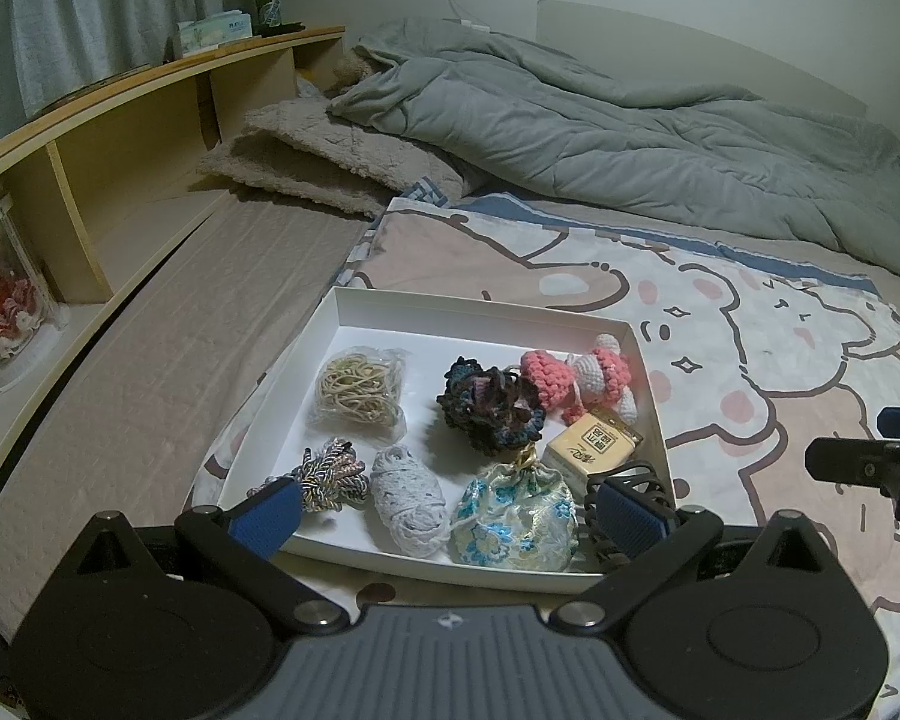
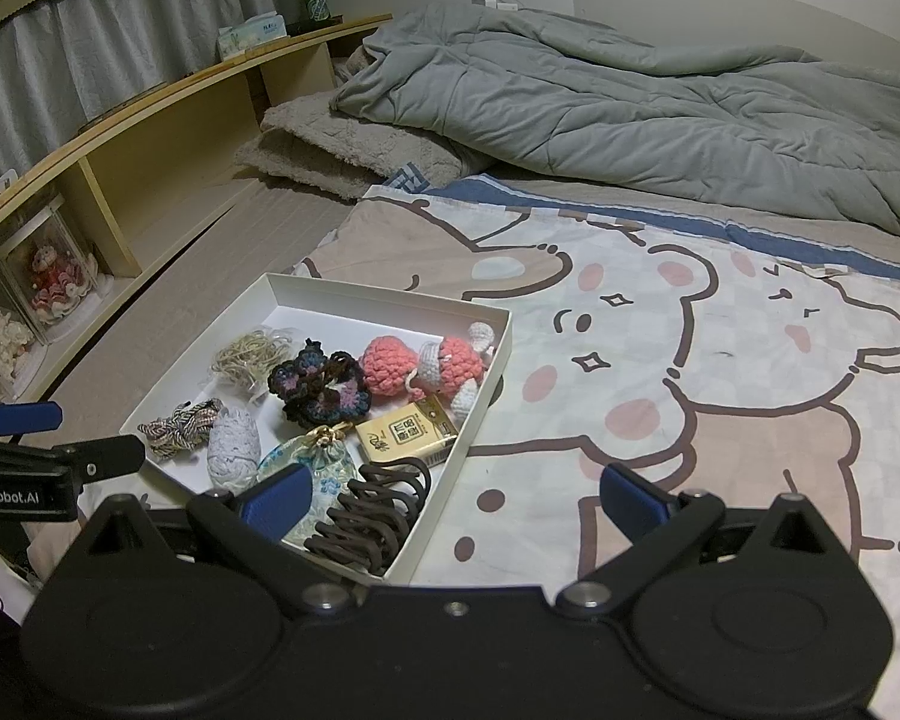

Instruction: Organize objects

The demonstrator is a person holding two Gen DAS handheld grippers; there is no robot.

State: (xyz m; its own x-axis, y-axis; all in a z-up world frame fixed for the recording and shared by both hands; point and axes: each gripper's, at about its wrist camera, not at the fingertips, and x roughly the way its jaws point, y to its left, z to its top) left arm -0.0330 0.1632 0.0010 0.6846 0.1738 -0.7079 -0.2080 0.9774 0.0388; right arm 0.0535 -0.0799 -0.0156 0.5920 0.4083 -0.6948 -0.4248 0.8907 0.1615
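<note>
Hovering low over the near edge of the white tray point(image 1: 486, 315), the left gripper point(image 1: 450, 519) points forward along the bed with its jaws spread wide and nothing between them; its left blue pad point(image 1: 270, 516) sits over the tray's near left corner, beside the braided cord bundle point(image 1: 330, 471), while its right pad point(image 1: 627, 516) lies in front of the dark claw hair clip point(image 1: 630, 474); the right gripper point(image 2: 453, 498) is held level just beside it, also gaping and empty, its left pad point(image 2: 279, 504) over the tray's near end above the floral pouch point(image 2: 306, 462), its right pad point(image 2: 630, 501) out over the cartoon bear bedsheet point(image 2: 720, 360); in the right wrist view the left gripper's side shows at the left edge, with a little of the person's hand below it.

All the small things lie inside the tray, which rests on the bedsheet; along its far side are a bag of rubber bands point(image 1: 357, 387), a dark crocheted scrunchie point(image 1: 492, 408) and a pink crocheted toy point(image 1: 576, 381); nearer are a pale knitted roll point(image 1: 405, 498) between the cord bundle and the pouch, and a yellow packet point(image 1: 591, 447) against the right wall, touching the hair clip's far end.

Beyond the tray a grey duvet point(image 1: 630, 126) is rumpled across the bed; a wooden shelf point(image 1: 120, 120) runs along the left, bearing a green bottle point(image 1: 266, 0) and a tissue box point(image 1: 215, 30).
</note>
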